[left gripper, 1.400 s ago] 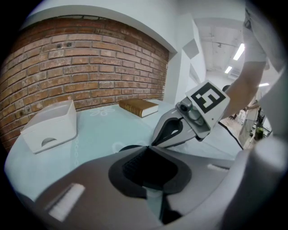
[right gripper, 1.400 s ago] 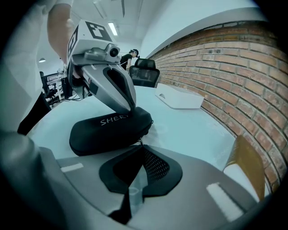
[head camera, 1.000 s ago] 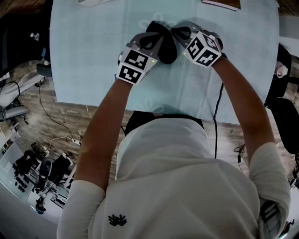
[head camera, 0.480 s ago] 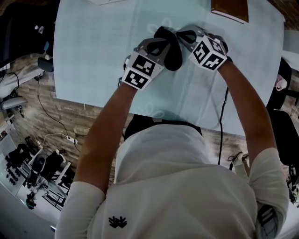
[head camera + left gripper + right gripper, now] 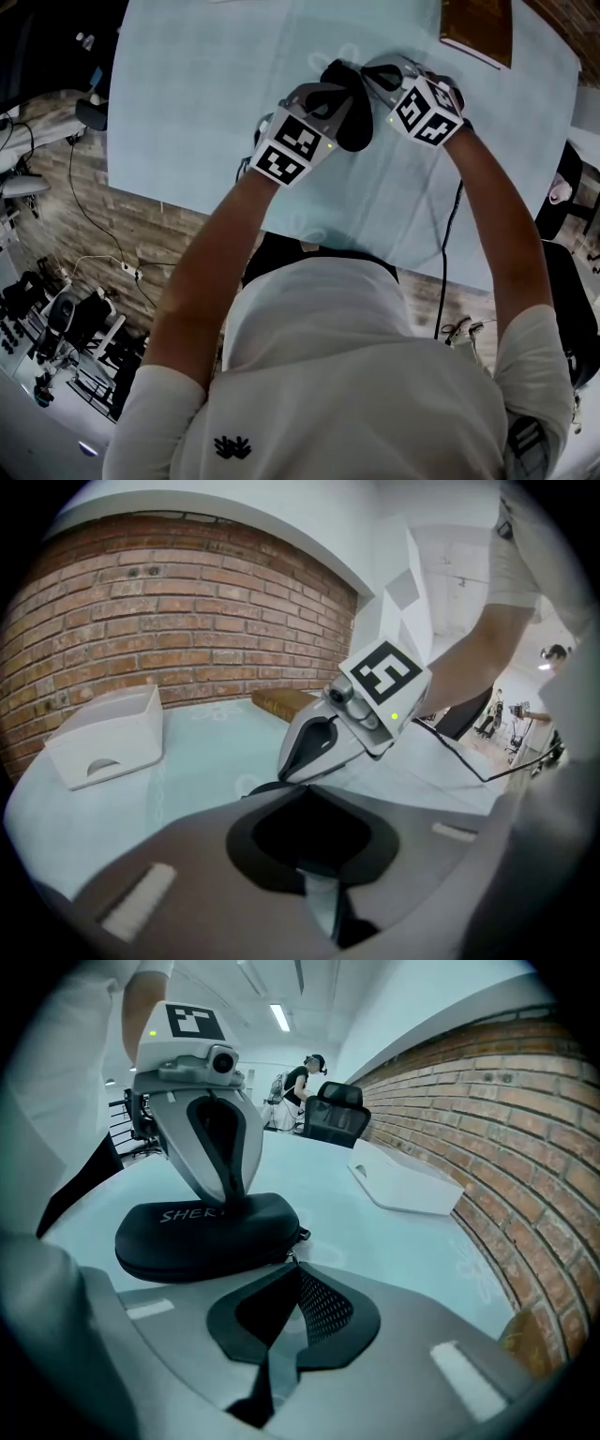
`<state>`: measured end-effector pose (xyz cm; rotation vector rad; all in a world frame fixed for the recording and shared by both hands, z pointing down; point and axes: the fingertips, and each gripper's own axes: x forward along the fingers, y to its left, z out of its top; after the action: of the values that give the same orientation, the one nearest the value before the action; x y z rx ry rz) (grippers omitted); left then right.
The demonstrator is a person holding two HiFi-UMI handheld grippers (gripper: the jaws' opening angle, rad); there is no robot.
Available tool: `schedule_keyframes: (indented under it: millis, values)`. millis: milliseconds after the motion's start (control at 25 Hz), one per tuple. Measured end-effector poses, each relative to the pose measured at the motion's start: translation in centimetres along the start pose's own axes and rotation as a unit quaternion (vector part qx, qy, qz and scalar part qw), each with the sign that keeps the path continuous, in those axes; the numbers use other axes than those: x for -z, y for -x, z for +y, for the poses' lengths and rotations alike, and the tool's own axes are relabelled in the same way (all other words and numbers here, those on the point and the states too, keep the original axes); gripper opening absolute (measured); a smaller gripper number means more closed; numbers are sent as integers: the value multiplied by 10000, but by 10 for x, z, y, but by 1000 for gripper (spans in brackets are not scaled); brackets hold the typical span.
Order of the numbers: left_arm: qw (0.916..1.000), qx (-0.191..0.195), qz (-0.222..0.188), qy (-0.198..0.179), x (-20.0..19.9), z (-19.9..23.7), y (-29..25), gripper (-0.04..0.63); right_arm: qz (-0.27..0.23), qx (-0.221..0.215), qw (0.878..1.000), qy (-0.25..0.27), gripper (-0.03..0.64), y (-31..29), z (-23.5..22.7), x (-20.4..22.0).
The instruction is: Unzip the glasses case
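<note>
A: Case, where?
B: Black case (image 5: 202, 1232) lies flat on the table (image 5: 187, 103). It's in the far half, roughly midway between the left and right edges. Lid looks closed.

A: Zip?
B: Pull (image 5: 284, 1258) sticks out at the case's right end.

A: Right gripper?
B: Right gripper (image 5: 291, 1267) has its jaws pressed together. The tips are right at the pull and look to be pinching it.

A: Left?
B: Left gripper (image 5: 228, 1196) has its jaws closed with nothing between them. The tips bear down on the top of the case, by the white lettering.

A: Around it?
B: White tray (image 5: 403, 1185) sits well apart from the case, toward the edge along the brick wall (image 5: 187, 621). Brown book (image 5: 478, 28) is near the far right corner. Black cable (image 5: 445, 244) hangs over the near edge on the right.
</note>
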<state>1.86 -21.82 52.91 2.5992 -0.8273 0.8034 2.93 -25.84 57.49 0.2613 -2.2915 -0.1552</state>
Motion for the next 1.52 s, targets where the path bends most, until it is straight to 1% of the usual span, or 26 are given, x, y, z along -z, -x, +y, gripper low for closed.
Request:
schedule_keyframes:
  millis: [280, 600, 960, 1160, 1240, 1400, 1520]
  values:
    - [10000, 31, -41, 38, 0, -1, -1, 57, -24, -307, 9989, 345, 2, -5, -4, -2]
    - [9998, 123, -61, 112, 1, 0, 2, 56, -11, -640, 9950, 766, 2, -14, -7, -12]
    - [9997, 145, -106, 161, 0, 1, 2, 57, 30, -975, 9866, 1304, 3, -23, -11, -21]
    - [9996, 153, -121, 184, 1, 1, 2, 57, 63, -1137, 9819, 1516, 2, -28, -11, -24]
    - [9996, 163, -131, 190, 0, 1, 2, 56, 61, -1151, 9810, 1558, 2, -29, -12, -26]
    - [9996, 184, -138, 181, -1, 0, 0, 55, -41, -897, 9859, 1415, -3, -30, -40, -40]
    - [9996, 187, -95, 204, 1, 4, 0, 55, -22, -845, 9836, 1591, -3, -33, -57, -52]
